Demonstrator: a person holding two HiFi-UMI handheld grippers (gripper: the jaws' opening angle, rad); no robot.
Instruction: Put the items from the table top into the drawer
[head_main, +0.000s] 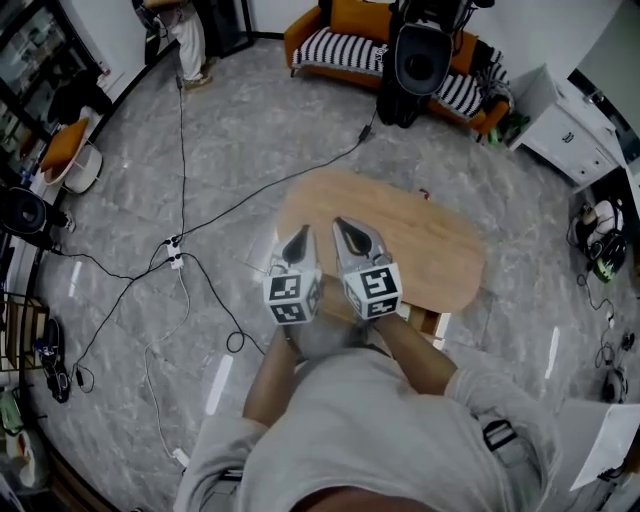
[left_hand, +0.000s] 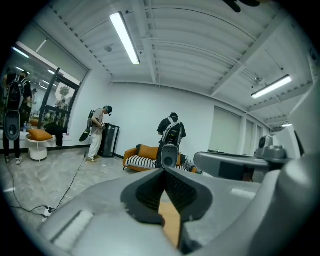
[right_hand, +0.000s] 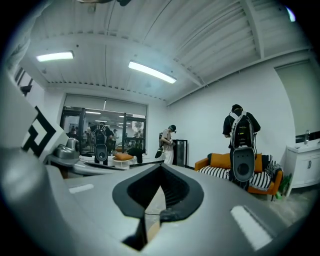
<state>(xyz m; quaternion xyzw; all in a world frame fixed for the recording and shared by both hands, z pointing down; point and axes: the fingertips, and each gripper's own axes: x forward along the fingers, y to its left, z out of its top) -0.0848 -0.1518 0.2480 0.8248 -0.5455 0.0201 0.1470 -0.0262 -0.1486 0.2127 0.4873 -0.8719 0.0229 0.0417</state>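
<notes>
The oval wooden table top (head_main: 440, 250) lies below and ahead of me, and I see no loose items on it apart from a tiny red thing (head_main: 423, 194) at its far edge. No drawer shows in any view. My left gripper (head_main: 297, 240) and right gripper (head_main: 351, 233) hang side by side above the table's near-left part and point forward. Both are shut with nothing between the jaws. In the left gripper view the left gripper (left_hand: 163, 171) has its tips together over a sliver of wood. The right gripper (right_hand: 160, 172) looks the same in the right gripper view.
An orange sofa with striped cushions (head_main: 340, 45) and a black device on a stand (head_main: 420, 60) are beyond the table. Cables (head_main: 180, 262) run over the grey floor at left. A white cabinet (head_main: 565, 130) stands at the right. People (left_hand: 97, 132) stand far back.
</notes>
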